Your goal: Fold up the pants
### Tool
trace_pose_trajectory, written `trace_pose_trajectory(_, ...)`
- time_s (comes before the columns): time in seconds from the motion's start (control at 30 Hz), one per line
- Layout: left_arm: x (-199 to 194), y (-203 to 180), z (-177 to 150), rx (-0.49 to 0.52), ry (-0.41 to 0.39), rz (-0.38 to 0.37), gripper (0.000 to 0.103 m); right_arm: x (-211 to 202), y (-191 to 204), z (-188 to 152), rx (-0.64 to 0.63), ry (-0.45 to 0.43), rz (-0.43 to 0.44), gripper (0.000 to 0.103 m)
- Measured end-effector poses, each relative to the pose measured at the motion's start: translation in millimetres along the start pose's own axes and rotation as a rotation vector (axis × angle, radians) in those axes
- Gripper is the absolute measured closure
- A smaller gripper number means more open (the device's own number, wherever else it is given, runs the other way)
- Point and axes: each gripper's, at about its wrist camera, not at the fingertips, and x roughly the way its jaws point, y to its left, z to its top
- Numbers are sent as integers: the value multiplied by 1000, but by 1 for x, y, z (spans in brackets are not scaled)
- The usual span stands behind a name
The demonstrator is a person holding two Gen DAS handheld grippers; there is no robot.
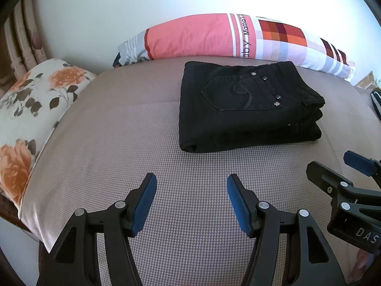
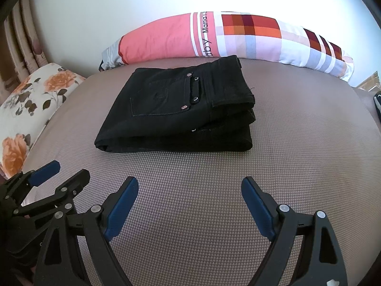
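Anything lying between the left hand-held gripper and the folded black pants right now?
No. In the left wrist view, only bare checked bed cover separates the open left hand-held gripper from the folded black pants. The right wrist view agrees.

A bed (image 1: pixel 119 166) covered in a fine grey-brown check carried the folded black pants (image 1: pixel 247 109), lying flat toward its far side. Behind them, along the far edge, lay a long pink and plaid pillow (image 1: pixel 214 38); a floral pillow (image 1: pixel 31 109) lay at the left edge.
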Motion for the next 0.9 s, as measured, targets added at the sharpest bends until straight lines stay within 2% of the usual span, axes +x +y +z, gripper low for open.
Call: trace_pose_trajectory(0.9, 4, 0, 0, 16, 14, -22, 41, 3, 0, -2, 8, 14, -2, 16)
